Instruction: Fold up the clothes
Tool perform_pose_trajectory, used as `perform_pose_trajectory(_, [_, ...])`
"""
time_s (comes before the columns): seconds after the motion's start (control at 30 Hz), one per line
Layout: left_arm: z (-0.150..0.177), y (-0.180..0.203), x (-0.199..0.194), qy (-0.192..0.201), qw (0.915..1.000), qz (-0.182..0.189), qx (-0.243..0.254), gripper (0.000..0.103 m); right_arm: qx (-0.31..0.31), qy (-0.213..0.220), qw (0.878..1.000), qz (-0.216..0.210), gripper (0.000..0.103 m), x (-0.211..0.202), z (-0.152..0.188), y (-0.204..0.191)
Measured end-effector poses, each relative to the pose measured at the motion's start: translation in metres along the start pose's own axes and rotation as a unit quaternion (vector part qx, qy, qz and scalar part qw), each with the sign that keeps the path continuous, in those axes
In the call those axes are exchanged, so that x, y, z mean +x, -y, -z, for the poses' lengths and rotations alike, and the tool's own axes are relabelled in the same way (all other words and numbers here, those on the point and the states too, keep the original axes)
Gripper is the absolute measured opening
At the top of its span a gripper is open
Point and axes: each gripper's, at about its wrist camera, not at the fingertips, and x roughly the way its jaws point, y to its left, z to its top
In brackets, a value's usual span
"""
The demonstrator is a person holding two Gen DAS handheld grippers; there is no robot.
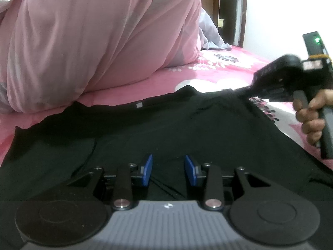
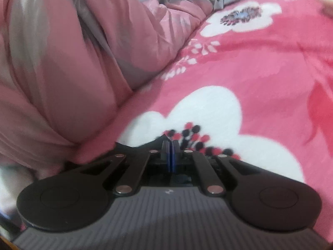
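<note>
A black garment [image 1: 166, 125] lies spread flat on a pink flowered bedsheet [image 1: 218, 66]. My left gripper [image 1: 169, 166] hovers low over its near part, blue pads [image 1: 146, 170] apart with only loose cloth below them. At the garment's far right corner a person's hand [image 1: 310, 120] holds my right gripper [image 1: 252, 87], and the cloth rises to its tip. In the right wrist view the right gripper [image 2: 170, 143] has its blue pads pressed together, with a peak of the black garment [image 2: 135, 147] pinched at them.
A bulky pink duvet [image 1: 93, 41] is piled behind the garment and fills the left of the right wrist view as well [image 2: 62, 62]. The bedsheet [image 2: 249, 73] stretches on to the right. A dark doorway [image 1: 229, 16] stands beyond the bed.
</note>
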Motion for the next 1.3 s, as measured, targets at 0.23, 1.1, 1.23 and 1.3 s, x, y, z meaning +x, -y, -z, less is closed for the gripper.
perform_pose_trajectory(0.23, [0.001, -0.004, -0.003, 0.001, 1.0, -0.001, -0.01, 0.037, 0.015, 0.035, 0.999, 0.035, 0.002, -0.005, -0.004, 0.014])
perform_pose_trajectory(1.1, [0.004, -0.019, -0.007, -0.011, 0.9994, -0.002, -0.032, 0.041, 0.056, -0.076, 0.993, -0.065, 0.005, -0.064, 0.005, 0.006])
perform_pose_trajectory(1.23, [0.003, -0.02, -0.006, -0.013, 0.9992, -0.004, -0.036, 0.041, 0.083, -0.14, 0.984, -0.072, 0.001, -0.078, 0.048, 0.017])
perform_pose_trajectory(1.3, [0.002, -0.021, -0.006, -0.015, 0.9992, -0.004, -0.038, 0.041, 0.109, -0.126, 0.985, -0.053, 0.0, -0.099, 0.062, 0.031])
